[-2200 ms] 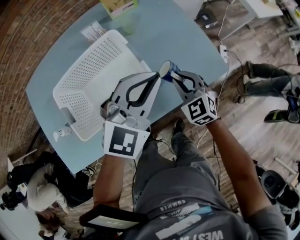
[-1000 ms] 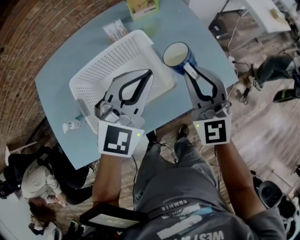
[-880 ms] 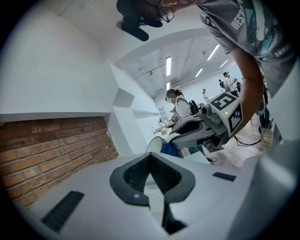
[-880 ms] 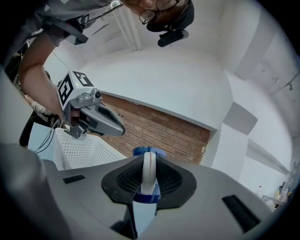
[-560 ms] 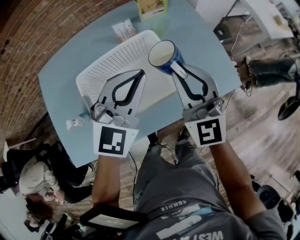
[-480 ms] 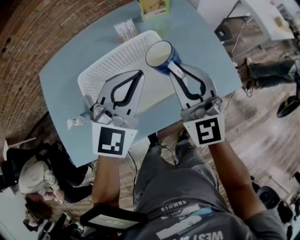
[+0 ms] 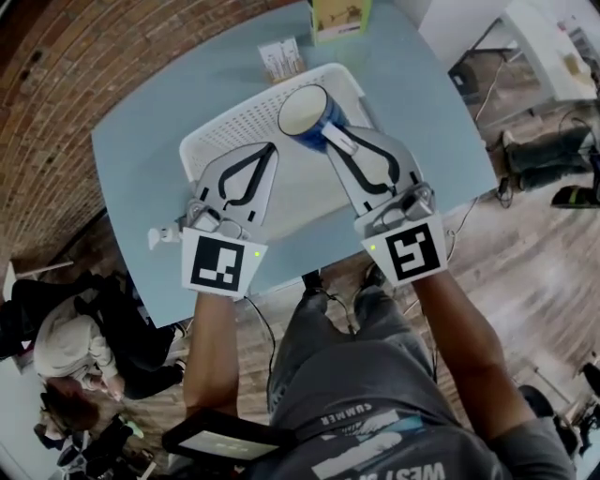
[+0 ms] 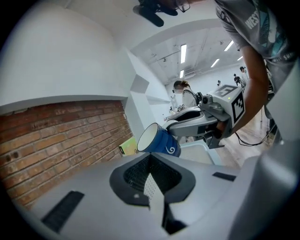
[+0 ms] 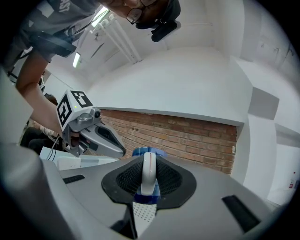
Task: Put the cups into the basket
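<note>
One blue cup is present. It lies tipped on its side in the air over the far end of the single white basket, which rests on the counter. The right tool is clamped on the cup's white handle. The left tool is over the basket, jaws together and empty. Beyond the basket are one green box and one small packet.

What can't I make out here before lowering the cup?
- Basket floor, head view: left gripper, right gripper and cup cover much of it.
- Cup body, right gripper view: jaws hide all but handle and a blue edge.
- Small white object at table edge, head view: too small.
</note>
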Available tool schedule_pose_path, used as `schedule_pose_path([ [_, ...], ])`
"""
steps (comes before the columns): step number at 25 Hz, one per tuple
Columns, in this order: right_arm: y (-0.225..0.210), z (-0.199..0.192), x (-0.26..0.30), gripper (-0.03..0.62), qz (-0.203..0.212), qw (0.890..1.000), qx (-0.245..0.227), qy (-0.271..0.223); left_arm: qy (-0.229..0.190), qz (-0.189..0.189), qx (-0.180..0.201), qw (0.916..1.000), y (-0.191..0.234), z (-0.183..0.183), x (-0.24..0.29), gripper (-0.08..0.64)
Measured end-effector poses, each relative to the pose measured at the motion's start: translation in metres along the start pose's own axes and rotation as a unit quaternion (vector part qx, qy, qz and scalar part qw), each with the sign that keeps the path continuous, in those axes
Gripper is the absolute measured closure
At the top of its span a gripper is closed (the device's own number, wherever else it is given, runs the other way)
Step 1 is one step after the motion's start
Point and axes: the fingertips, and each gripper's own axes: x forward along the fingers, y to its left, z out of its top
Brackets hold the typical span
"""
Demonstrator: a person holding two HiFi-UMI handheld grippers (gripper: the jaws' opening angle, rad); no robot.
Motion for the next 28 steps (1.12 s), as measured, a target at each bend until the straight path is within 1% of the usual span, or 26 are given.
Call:
schedule_pose_path([
  [2, 0.005, 0.003, 0.007, 0.523, 0.003, 1.000, 0.009, -0.007, 0.019, -0.012, -0.034, 0.9992, 0.004, -0.015, 0.002, 0.560],
  [3, 0.007, 0.005, 0.010, 0.523, 0.005, 1.000, 0.013, -0.010, 0.026, -0.016, -0.043, 0.9986, 0.005, -0.022, 0.003, 0.560],
  [8, 0.020, 0.019, 0.025, 0.523, 0.021, 0.999, 0.018, -0.029, 0.061, -0.044, -0.058, 0.9955, 0.005, -0.050, 0.013, 0.560],
  [13, 0.034, 0.024, 0.037, 0.523, 0.045, 0.998, 0.012, -0.031, 0.044, -0.080, -0.063, 0.9938, 0.005, -0.048, 0.012, 0.560],
  [14, 0.035, 0.024, 0.037, 0.523, 0.047, 0.998, 0.013, -0.031, 0.042, -0.087, -0.063, 0.9933, 0.006, -0.048, 0.010, 0.550],
  [16, 0.035, 0.025, 0.038, 0.523, 0.048, 0.998, 0.015, -0.034, 0.039, -0.086, -0.056, 0.9939, 0.014, -0.048, 0.004, 0.526],
  [18, 0.035, 0.027, 0.039, 0.523, 0.050, 0.998, 0.017, -0.038, 0.028, -0.073, -0.032, 0.9964, 0.026, -0.043, -0.004, 0.497],
  [20, 0.038, 0.027, 0.040, 0.523, 0.056, 0.998, 0.017, -0.040, 0.010, -0.060, 0.016, 0.9980, 0.037, -0.034, -0.012, 0.477],
  [22, 0.043, 0.027, 0.041, 0.523, 0.062, 0.997, 0.016, -0.039, 0.005, -0.050, 0.068, 0.9964, 0.043, -0.029, -0.020, 0.468],
  [24, 0.047, 0.026, 0.042, 0.523, 0.069, 0.997, 0.019, -0.040, 0.016, -0.048, 0.123, 0.9911, 0.045, -0.029, -0.025, 0.466],
  [26, 0.051, 0.025, 0.044, 0.523, 0.076, 0.996, 0.025, -0.039, 0.027, -0.054, 0.176, 0.9825, 0.044, -0.034, -0.029, 0.466],
  [28, 0.055, 0.023, 0.046, 0.523, 0.084, 0.995, 0.030, -0.036, 0.033, -0.065, 0.221, 0.9726, 0.041, -0.042, -0.034, 0.466],
])
